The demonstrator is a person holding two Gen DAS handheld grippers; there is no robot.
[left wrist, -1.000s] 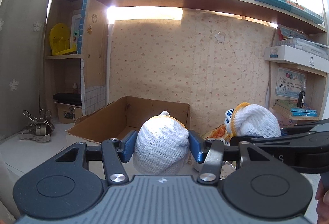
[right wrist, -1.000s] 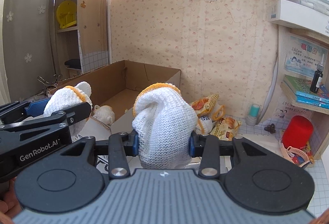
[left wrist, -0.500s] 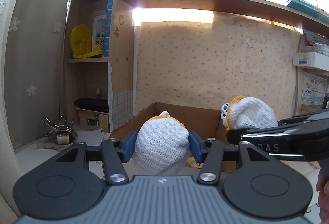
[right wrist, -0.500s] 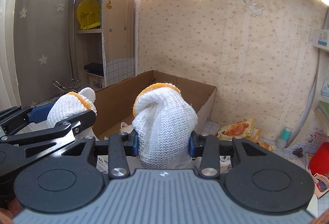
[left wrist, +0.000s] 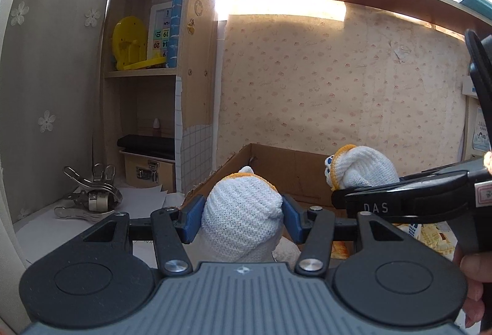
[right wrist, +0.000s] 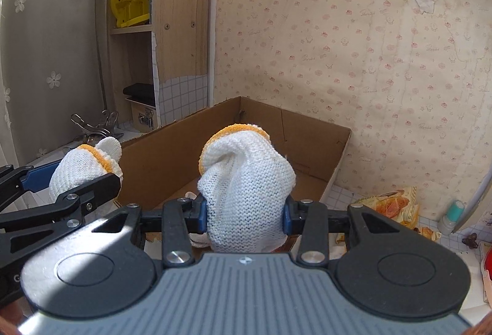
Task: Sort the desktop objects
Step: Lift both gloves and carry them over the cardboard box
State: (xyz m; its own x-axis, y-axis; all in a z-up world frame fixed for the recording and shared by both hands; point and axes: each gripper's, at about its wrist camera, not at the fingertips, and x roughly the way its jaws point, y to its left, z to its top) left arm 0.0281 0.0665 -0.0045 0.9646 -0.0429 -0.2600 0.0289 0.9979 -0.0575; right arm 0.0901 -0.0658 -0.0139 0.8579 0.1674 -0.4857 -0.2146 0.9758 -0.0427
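**A:** So what did each set of tongs have hold of?

**B:** The left tongs point(left wrist: 241, 219) were clamped on a white knit glove point(left wrist: 243, 224), blue pads squeezing it from both sides, yellow cuff pointing away. The right tongs point(right wrist: 244, 216) were the same deal: pads pressed tight into another glove point(right wrist: 246, 187), bunched up and poking out past the tips. Neither was gaping, each only as wide as its wad of fabric.

**A:** And where were they relative to each other?

**B:** Side by side. From the left camera the right tongs sat just off to the right, with their glove sticking up. A bit of the person's hand point(left wrist: 473, 273) showed at the right edge there.

**A:** What was past the tips?

**B:** The open cardboard box point(right wrist: 310, 135), right ahead of both. Something pale lay down inside it, but I couldn't make out what. Right of the right tongs, beside the box, was a snack bag point(right wrist: 390, 205). Left of the left tongs, some metal clips point(left wrist: 92, 196) on the desk. Further back, shelves with a yellow toy point(left wrist: 129, 42), and wallpaper behind everything.
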